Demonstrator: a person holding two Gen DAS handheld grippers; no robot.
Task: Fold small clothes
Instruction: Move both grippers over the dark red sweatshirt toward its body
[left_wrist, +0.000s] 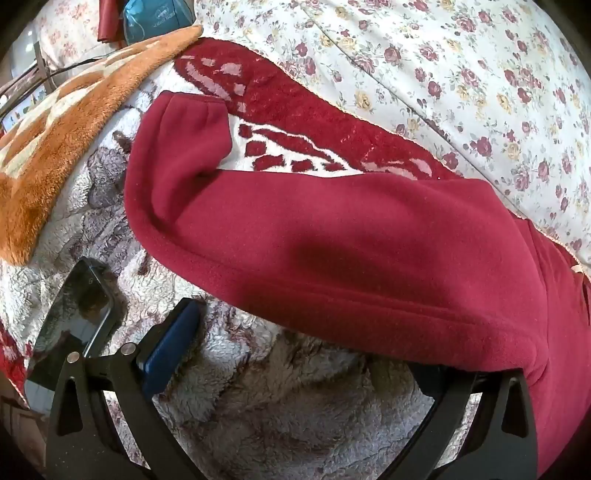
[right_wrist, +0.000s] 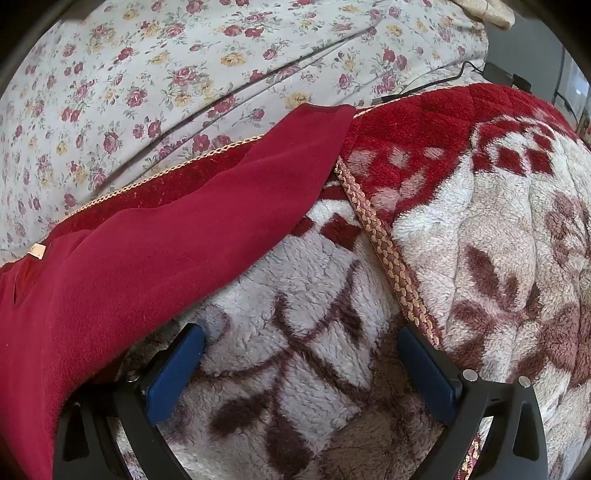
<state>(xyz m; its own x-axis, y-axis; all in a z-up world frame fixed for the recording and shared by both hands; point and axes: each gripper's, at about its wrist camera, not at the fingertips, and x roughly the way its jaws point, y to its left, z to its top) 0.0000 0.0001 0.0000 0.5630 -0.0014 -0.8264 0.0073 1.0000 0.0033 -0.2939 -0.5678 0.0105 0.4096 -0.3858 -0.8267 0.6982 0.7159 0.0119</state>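
A small dark red fleece garment lies spread on a fluffy white, brown and red blanket. In the left wrist view one sleeve reaches up to the left and the cloth drapes over my left gripper's right finger. My left gripper is open, and only its left blue pad shows. In the right wrist view the other sleeve stretches up to the right. My right gripper is open and empty over the blanket. Its left finger touches the garment's edge.
A black phone lies on the blanket left of my left gripper. An orange plush blanket lies at the upper left. A floral sheet covers the far side. A braided blanket hem runs diagonally. A cable lies at the far right.
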